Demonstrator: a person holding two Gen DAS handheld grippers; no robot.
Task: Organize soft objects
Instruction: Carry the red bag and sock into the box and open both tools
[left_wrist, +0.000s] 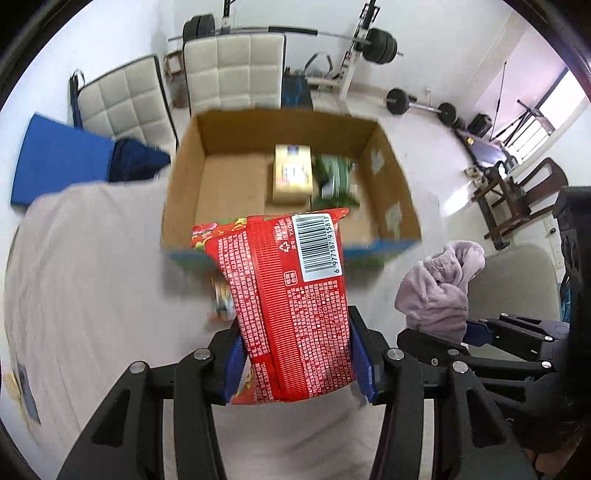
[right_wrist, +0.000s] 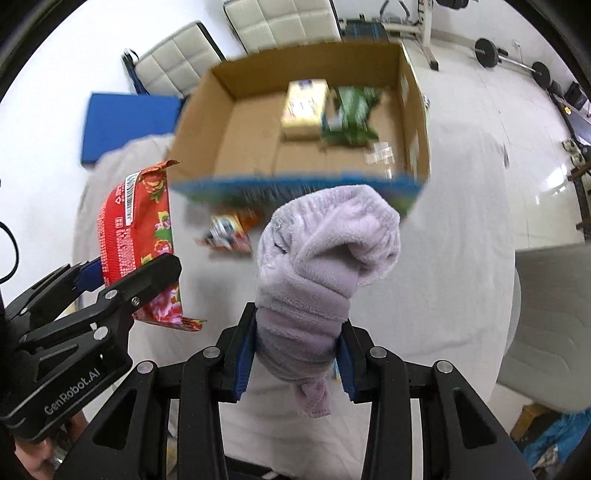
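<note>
My left gripper (left_wrist: 295, 358) is shut on a red snack packet (left_wrist: 291, 302) and holds it up above the pale cloth-covered table, in front of an open cardboard box (left_wrist: 184, 184). My right gripper (right_wrist: 295, 354) is shut on a rolled lilac fleece cloth (right_wrist: 325, 254), also held up before the box (right_wrist: 199, 110). In the right wrist view the left gripper (right_wrist: 122, 291) with the red packet (right_wrist: 136, 229) is at left. In the left wrist view the lilac cloth (left_wrist: 439, 288) and right gripper (left_wrist: 480, 332) are at right. The box holds a yellow packet (left_wrist: 293, 173) and a green packet (left_wrist: 334, 177).
A small orange packet (right_wrist: 229, 229) lies on the pale tablecloth (right_wrist: 443, 258) just in front of the box. Behind the table are padded white chairs (left_wrist: 232, 70), a blue mat (left_wrist: 59, 158) and weight equipment (left_wrist: 369, 44). A grey cushion (right_wrist: 554, 314) lies at right.
</note>
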